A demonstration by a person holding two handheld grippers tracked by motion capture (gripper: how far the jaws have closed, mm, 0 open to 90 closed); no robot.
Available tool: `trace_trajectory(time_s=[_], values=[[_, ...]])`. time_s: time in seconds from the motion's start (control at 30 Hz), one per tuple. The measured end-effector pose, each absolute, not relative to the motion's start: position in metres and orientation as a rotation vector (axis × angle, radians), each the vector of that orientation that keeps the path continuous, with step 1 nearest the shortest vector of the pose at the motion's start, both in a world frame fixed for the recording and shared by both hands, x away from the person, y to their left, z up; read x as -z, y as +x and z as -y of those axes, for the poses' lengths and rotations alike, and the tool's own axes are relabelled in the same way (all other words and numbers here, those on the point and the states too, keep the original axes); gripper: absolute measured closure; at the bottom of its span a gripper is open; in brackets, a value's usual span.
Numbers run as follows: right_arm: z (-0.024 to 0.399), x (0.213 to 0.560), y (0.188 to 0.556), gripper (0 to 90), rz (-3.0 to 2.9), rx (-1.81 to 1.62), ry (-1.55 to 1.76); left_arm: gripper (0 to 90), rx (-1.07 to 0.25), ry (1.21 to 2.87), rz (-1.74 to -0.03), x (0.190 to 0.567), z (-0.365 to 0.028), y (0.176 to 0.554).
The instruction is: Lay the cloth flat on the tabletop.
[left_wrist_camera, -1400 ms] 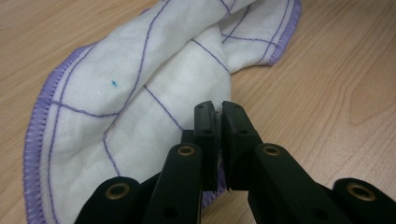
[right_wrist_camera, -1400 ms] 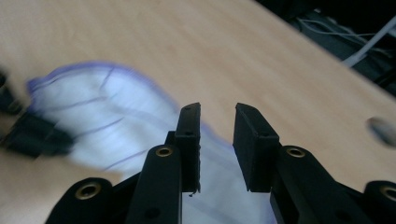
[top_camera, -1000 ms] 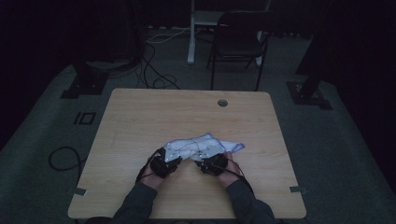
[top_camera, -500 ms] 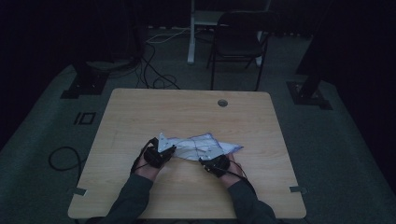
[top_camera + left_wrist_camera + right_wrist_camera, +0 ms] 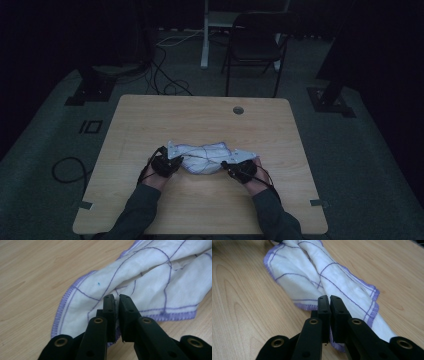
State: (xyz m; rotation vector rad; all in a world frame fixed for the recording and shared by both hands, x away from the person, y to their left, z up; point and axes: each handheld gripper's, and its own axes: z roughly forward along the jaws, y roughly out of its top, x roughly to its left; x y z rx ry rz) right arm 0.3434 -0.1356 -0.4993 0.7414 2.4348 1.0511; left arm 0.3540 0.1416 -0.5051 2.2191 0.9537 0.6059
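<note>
A white cloth with thin purple grid lines and a purple hem lies rumpled on the wooden table, stretched sideways between the two hands. At its left end, my left gripper is shut on a fold of the cloth, which shows pinched between the jaws. My right gripper is shut on the opposite end. There the hemmed edge of the cloth runs under and between the jaws.
A round cable hole sits near the table's far edge. Beyond the table stand a dark chair and a white post, with cables on the floor. Bare wood surrounds the cloth.
The two hands have moved apart, the left one leftward and the right one rightward. The bunched cloth has been drawn out longer and lower between the grippers.
</note>
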Motion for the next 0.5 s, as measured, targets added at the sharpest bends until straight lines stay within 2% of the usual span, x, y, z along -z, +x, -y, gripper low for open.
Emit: trace_trajectory(time_s=[0.23,0.5], values=[[0.134,0.506,0.352,87.8,-2.445,-1.023,0.77,76.7,-0.609,2.187,-0.886,0.493,-0.132,0.342],[0.131,0.511,0.36,87.8,-2.44,-1.015,0.806,71.8,-0.513,2.227,-0.77,0.498,-0.1,0.332]])
